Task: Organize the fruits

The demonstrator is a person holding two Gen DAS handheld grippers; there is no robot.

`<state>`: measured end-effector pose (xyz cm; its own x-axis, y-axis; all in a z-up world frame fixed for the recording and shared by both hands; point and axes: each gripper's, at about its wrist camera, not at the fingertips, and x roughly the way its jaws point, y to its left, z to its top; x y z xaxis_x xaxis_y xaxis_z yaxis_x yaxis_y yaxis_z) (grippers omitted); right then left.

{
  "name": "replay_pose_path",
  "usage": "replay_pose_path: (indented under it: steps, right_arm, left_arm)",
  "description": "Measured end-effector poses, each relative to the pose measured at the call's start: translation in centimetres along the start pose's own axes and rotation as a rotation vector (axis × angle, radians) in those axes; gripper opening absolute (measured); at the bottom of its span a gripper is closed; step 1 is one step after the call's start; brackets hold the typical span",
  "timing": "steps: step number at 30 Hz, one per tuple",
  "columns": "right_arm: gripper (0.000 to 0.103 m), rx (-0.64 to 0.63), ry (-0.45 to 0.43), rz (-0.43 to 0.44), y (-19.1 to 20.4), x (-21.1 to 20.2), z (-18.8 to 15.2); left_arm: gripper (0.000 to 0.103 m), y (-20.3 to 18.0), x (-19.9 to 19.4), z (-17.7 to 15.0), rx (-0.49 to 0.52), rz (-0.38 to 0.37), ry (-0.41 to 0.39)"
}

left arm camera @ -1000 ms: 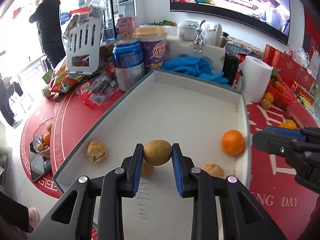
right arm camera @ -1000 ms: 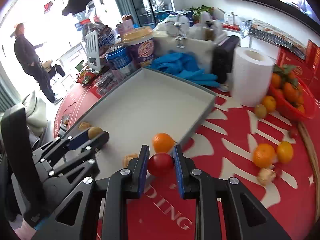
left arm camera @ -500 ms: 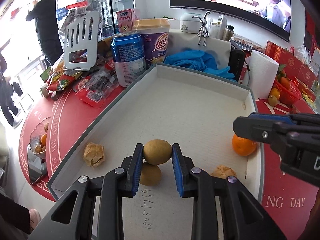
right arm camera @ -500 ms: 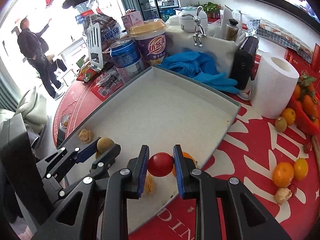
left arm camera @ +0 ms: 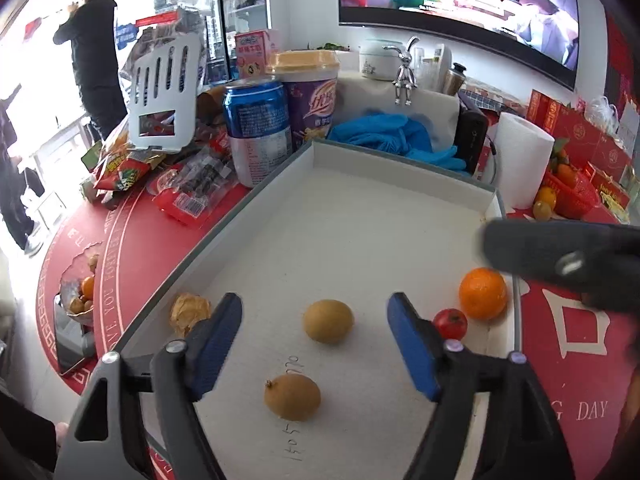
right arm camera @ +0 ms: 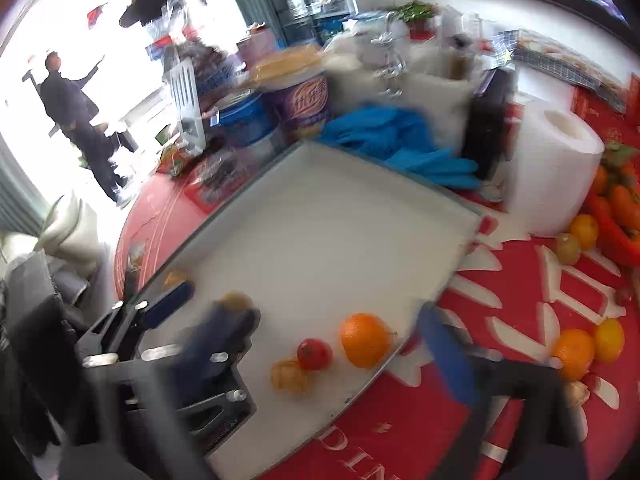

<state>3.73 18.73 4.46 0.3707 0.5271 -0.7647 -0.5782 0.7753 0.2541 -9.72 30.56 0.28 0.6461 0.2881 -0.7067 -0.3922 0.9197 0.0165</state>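
Fruits lie on the smooth white floor of a shallow rectangular tray [left arm camera: 400, 162] with low grey-edged walls, which rests on the red printed counter [left arm camera: 136, 236]. The left tongs [left arm camera: 314, 336], black with blue pads, stand wide apart and hold nothing. Between their pads, a little farther away, lies a round brownish-yellow fruit [left arm camera: 328, 321]; a second one [left arm camera: 292, 397] of the same dull, matte skin lies nearer. A papery dry husk fruit [left arm camera: 189, 311] sits by the left wall. At the right wall a small glossy red tomato [left arm camera: 451, 323] lies just beside a bright orange [left arm camera: 483, 293] with finely dimpled skin. The right tongs [right arm camera: 340, 356] are blurred in their own view, yet their blue pads are far apart and empty.

Beyond the far left corner of the tray stand a blue metal can [left arm camera: 257, 128] and a purple paper cup [left arm camera: 310, 98] with a yellow lid. Blue rubber gloves [left arm camera: 392, 136] lie crumpled behind the far wall. A white paper roll [left arm camera: 522, 158] stands upright at the far right.
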Motion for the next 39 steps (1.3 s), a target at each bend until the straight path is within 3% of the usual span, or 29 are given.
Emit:
replay_pose_path:
  steps: [3,8,11,13,17,20,23,27,31,39]
  right_arm:
    - [0.102,0.05,-0.029,0.016,-1.9,-1.9,-0.4]
    - [0.102,0.165,-0.042,-0.153,-7.0,-5.2,-3.2]
    - [0.102,0.207,-0.021,-0.285,-10.1,-6.8,-6.0]
    - [0.102,0.226,0.009,-0.399,-12.0,-7.6,-8.1]
    - [0.102,0.275,0.029,-0.49,-15.4,-8.6,-11.3]
    - [0.102,0.327,0.031,-0.484,-17.6,-8.9,-12.6]
    - [0.103,0.322,0.013,-0.514,-18.3,-8.9,-12.8]
    - [0.103,0.31,-0.009,-0.542,-18.3,-8.4,-12.3]
    - [0.103,0.308,-0.016,-0.541,-18.4,-8.4,-12.5]
    - [0.103,0.309,-0.02,-0.542,-18.5,-8.3,-12.9]
  left_arm:
    - [0.08,-0.5,-0.2,-0.5,0.023,0.015,0.001]
    - [0.083,-4.6,-3.8,-1.2,0.106,-0.136,-0.035]
    - [0.086,-9.3,-4.9,-2.3,0.184,-0.236,0.004]
    - [0.086,-12.6,-4.8,-3.3,0.244,-0.264,0.034]
    - [0.086,-17.9,-2.6,-4.8,0.332,-0.185,0.074]
    - [0.087,-19.0,-0.2,-4.4,0.305,-0.156,0.124]
    - [0.087,-19.4,0.8,-3.6,0.266,-0.153,0.12]
    - [0.098,-19.7,1.4,-3.1,0.258,-0.13,0.108]
    - [0.103,-18.5,2.3,-2.5,0.192,-0.178,0.159]
    - [0.103,-18.6,1.9,-2.3,0.196,-0.176,0.156]
